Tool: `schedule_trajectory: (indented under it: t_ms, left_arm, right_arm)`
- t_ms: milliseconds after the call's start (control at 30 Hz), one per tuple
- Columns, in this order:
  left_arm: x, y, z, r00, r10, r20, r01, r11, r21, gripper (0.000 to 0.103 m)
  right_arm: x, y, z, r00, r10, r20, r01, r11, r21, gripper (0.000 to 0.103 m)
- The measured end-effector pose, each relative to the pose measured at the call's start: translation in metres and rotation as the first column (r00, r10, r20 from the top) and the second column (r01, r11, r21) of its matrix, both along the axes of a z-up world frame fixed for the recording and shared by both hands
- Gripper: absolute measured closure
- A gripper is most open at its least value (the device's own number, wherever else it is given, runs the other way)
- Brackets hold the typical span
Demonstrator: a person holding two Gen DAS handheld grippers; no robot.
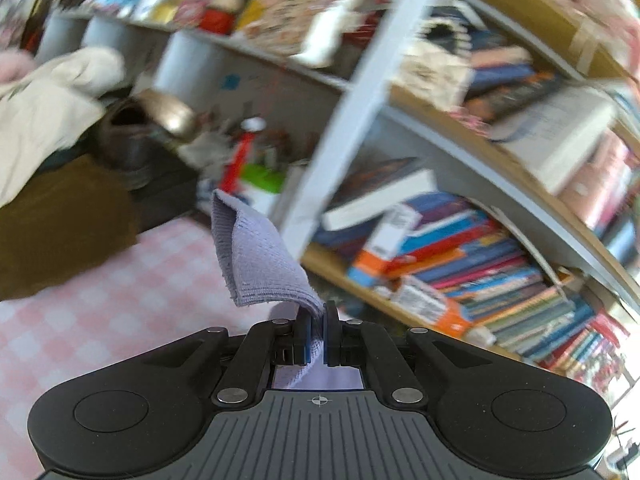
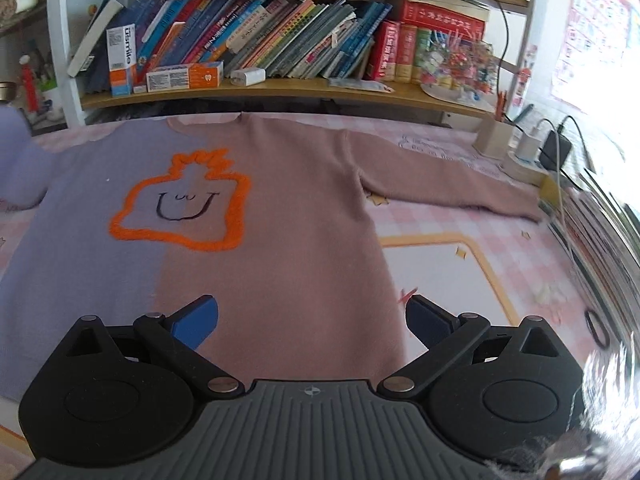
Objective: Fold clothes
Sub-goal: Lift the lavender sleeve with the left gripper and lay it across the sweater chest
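Note:
A sweater [image 2: 280,220], lavender on its left half and dusty pink on its right, lies flat on the pink checked cloth [image 2: 540,248]. An orange outlined figure [image 2: 184,204] marks its chest. Its pink sleeve [image 2: 452,184] stretches out to the right. My right gripper [image 2: 312,320] hovers open over the pink lower body, nothing between its blue pads. In the left wrist view my left gripper [image 1: 319,320] is shut on the lavender sleeve cuff [image 1: 260,256], which stands up above the jaws, lifted off the cloth. The lifted lavender sleeve [image 2: 16,152] blurs at the left edge of the right wrist view.
A bookshelf [image 2: 280,88] full of books runs along the far edge. A pen holder [image 2: 492,136], chargers and cables [image 2: 556,148] crowd the right end. A cream garment [image 1: 44,120] and a brown cushion [image 1: 60,232] lie at the left.

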State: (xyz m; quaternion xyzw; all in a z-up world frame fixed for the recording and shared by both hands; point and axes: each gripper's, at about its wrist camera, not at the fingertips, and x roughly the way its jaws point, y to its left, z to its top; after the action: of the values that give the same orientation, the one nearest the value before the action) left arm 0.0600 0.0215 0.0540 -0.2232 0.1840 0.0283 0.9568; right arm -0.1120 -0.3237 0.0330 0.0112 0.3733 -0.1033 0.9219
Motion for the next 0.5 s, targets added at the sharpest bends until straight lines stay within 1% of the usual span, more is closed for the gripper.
schedule_trajectory:
  t_ms: [100, 267, 367, 500]
  left_arm:
    - [0.003, -0.039, 0.011, 0.999, -0.032, 0.018, 0.032, 0.999, 0.032, 0.1]
    - [0.017, -0.103, 0.024, 0.996, -0.086, 0.01, 0.084, 0.991, 0.1, 0.1]
    - [0.026, -0.139, 0.024, 0.992, -0.125, -0.009, 0.125, 0.982, 0.14, 0.1]
    - [0.036, -0.181, 0.018, 0.983, -0.179, -0.046, 0.184, 0.962, 0.202, 0.099]
  right_arm:
    - [0.001, -0.024, -0.001, 1.0, 0.024, 0.011, -0.025, 0.999, 0.02, 0.002]
    - [0.005, -0.051, 0.0, 0.996, 0.081, 0.042, -0.084, 0.995, 0.059, 0.002]
    - [0.007, -0.062, -0.003, 0.993, 0.107, 0.041, -0.111, 0.99, 0.085, 0.002]
    - [0.009, -0.074, -0.007, 0.991, 0.125, 0.037, -0.129, 0.986, 0.11, 0.002]
